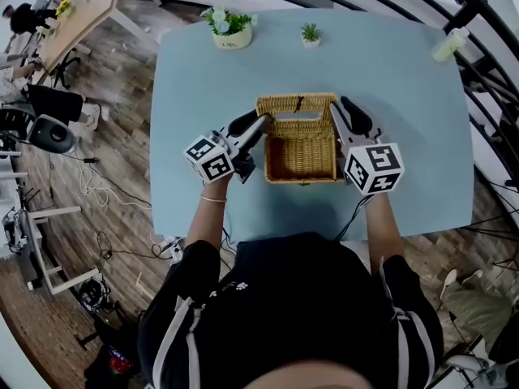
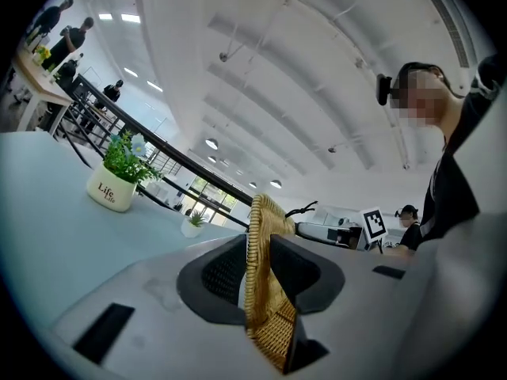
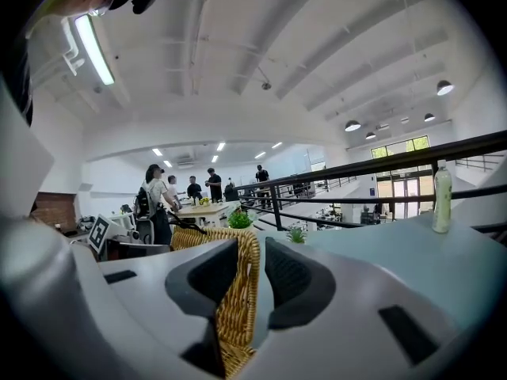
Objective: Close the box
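From the head view we look down on a pale blue rectangular table [image 1: 389, 71] with an open, woven straw-coloured wicker box [image 1: 302, 177] near its middle. The box's flat wicker lid [image 1: 297, 104] stands raised along the far edge. The left gripper [image 1: 261, 122] reaches in from the left and meets the lid at its left corner. The right gripper [image 1: 335, 112] comes in from the right and meets the lid at its right corner. Each gripper has its black-and-white marker cube on the near side, close to our hands. Towards the far edge of the table stand a white pot of green leaves and pale flowers [image 1: 231, 29] and a tiny potted green plant [image 1: 310, 33]. A pale translucent bottle [image 1: 450, 44] stands at the far right corner.

In the left gripper view, the left gripper [image 2: 257, 269] has its two black pads closed on the lid's braided rim [image 2: 265, 323], which runs upright between them and rises above them. A thin black cord loop [image 2: 305, 210] shows beyond the top of the rim. The white pot [image 2: 113, 188] and the tiny plant [image 2: 192, 224] stand on the table to the left, well apart from the jaws.

In the right gripper view, the right gripper [image 3: 252, 279] grips the lid's opposite braided rim [image 3: 236, 311], with the wicker sandwiched between the black pads. Beyond it we see the tiny plant [image 3: 295, 234] and, farther right, the bottle [image 3: 442, 198] standing upright on the table.
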The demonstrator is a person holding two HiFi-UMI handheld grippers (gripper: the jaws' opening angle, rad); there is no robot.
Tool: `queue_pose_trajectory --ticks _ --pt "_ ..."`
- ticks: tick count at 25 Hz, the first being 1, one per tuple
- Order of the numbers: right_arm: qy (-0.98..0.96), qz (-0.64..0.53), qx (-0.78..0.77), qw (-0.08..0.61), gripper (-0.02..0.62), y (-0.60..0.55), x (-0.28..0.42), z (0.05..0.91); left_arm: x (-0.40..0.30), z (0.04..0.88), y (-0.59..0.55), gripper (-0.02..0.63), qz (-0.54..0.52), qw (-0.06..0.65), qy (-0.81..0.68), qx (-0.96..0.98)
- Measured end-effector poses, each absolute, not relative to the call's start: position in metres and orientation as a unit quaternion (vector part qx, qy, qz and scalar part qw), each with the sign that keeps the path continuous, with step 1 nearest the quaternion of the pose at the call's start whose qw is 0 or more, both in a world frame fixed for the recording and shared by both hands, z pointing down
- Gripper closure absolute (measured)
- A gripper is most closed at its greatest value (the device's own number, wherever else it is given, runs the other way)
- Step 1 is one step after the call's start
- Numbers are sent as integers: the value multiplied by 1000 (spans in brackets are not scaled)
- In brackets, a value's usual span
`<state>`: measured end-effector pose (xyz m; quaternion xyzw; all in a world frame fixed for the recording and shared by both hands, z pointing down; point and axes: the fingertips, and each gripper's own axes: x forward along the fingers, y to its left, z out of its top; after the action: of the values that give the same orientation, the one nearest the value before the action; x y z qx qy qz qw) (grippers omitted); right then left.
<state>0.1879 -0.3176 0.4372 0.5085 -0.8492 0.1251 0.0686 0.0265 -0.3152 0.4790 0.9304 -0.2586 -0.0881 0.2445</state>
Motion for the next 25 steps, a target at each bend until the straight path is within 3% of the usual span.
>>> queue_pose_trajectory --ticks 25 --pt "-889 131 434 60 531 -288 184 437 30 471 -299 500 -5 153 -356 922"
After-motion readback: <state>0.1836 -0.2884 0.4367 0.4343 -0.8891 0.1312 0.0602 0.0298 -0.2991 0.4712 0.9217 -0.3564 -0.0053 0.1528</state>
